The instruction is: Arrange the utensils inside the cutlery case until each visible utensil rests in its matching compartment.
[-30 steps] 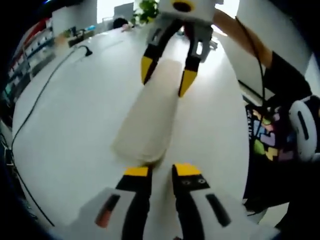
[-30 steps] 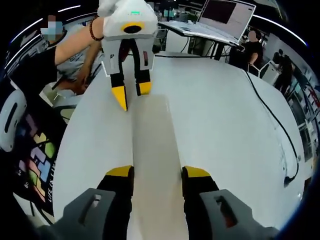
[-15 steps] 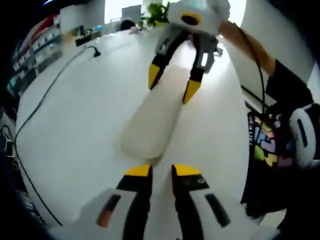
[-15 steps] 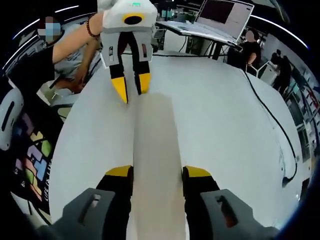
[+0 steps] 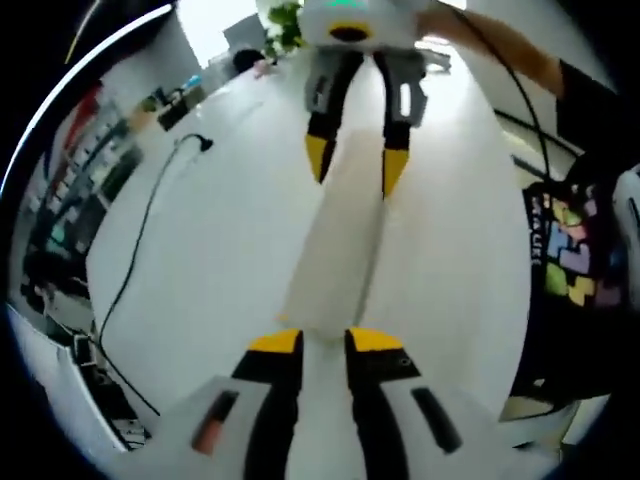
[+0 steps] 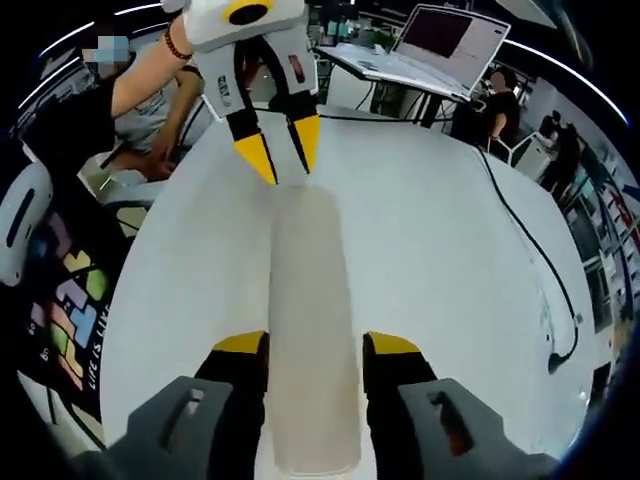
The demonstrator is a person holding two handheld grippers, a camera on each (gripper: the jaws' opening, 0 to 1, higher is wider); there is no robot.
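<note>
One white table [image 6: 450, 300], office behind.

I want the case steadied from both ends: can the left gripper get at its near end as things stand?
Probably yes. The left gripper sits just short of the cutlery case, jaws open, with bare table between; the right gripper straddles the far end.

An open-plan office or lab: a large white table [image 6: 430, 260] with a black cable [image 6: 530, 260] trailing across it, and an open laptop [image 6: 430, 50] on a desk beyond its far edge. People [image 6: 495, 100] work in the background of the right gripper view. In the left gripper view, shelves [image 5: 85, 170] line one side and a potted plant [image 5: 285, 25] stands past the table's far end.
</note>
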